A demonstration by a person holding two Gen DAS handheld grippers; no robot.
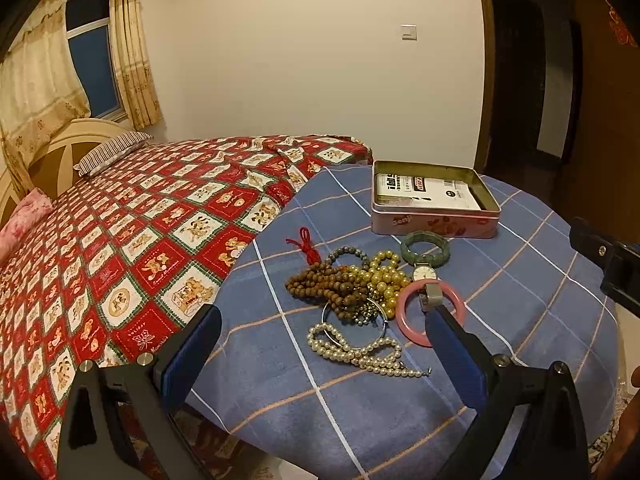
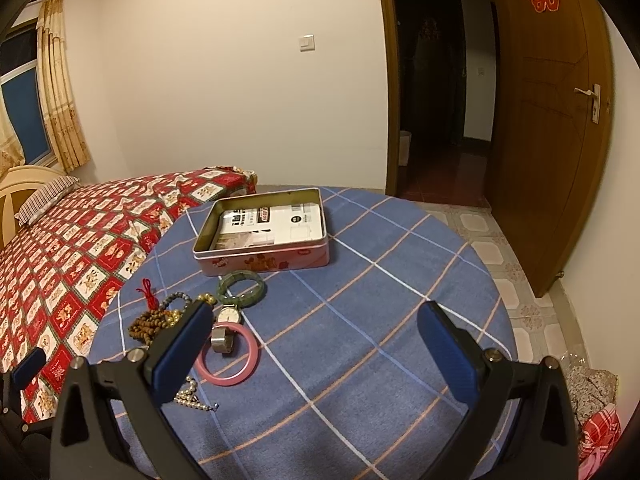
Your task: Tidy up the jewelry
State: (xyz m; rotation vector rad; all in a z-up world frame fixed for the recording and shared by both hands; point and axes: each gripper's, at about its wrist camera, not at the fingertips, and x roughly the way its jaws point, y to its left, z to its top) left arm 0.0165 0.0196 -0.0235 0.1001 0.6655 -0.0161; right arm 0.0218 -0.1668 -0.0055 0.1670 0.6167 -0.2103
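On the blue checked tabletop (image 1: 520, 280) the jewelry pile (image 1: 360, 292) lies before the tin box (image 1: 434, 216), straight ahead of the wide-open, empty left gripper (image 1: 320, 340), and left of the equally open, empty right gripper (image 2: 316, 344).

A home bedroom: quilted bed (image 1: 140, 220), curtained window (image 1: 92, 68)

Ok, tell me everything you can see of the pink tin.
The pink tin is a shallow rectangular metal box, lid off, with a gold-toned inner wall and red printed motifs on its pink sides. It sits flat on the blue checked tablecloth, beyond the jewelry pile. A white printed packet lies inside. The green bangle lies just before it.
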